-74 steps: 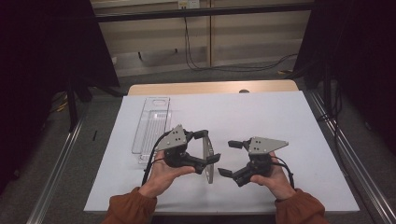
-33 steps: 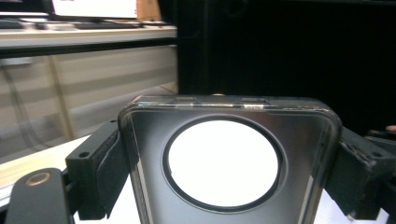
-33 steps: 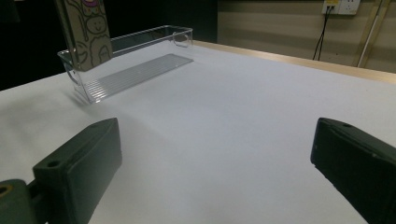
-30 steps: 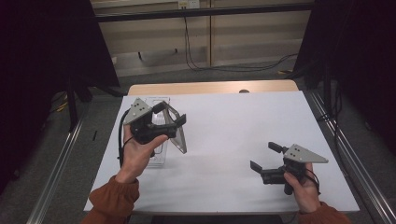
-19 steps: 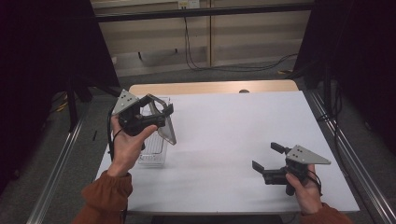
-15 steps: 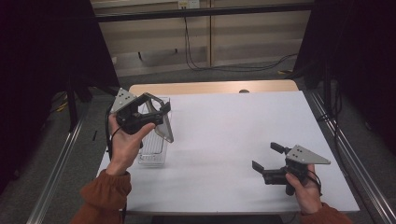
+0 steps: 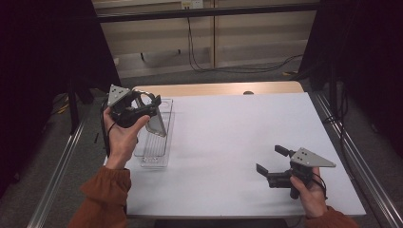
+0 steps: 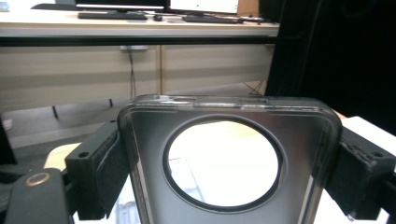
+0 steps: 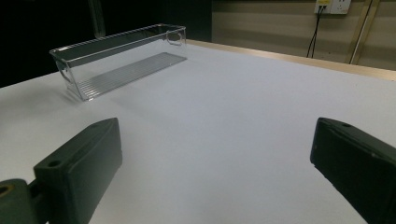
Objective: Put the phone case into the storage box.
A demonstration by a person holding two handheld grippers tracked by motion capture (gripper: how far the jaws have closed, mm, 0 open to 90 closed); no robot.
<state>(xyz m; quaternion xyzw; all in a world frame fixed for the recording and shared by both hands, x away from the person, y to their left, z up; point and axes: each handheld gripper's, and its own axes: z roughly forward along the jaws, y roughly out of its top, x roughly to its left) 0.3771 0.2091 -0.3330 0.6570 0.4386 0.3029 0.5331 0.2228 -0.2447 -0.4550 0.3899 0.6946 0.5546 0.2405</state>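
A clear phone case (image 8: 224, 140) with a large round camera hole sits clamped between the two black jaws of my left gripper (image 7: 149, 113), which is shut on it. In the high view the phone case (image 7: 156, 124) hangs tilted over the clear plastic bin (image 7: 153, 142) at the table's left side. My right gripper (image 7: 272, 160) rests low near the front right of the table, open, with nothing between its fingers (image 9: 79, 163). From the right gripper view the clear plastic bin (image 9: 116, 58) stands far off and holds nothing.
The white table top (image 7: 237, 128) has a wooden strip along its far edge. Metal rails run along both sides of the table. Cables hang down the back wall (image 7: 195, 42). Dark curtains stand at left and right.
My left gripper has carried the phone case from the table's middle to the far left, over the bin. The right gripper drew back to the front right and stays open.
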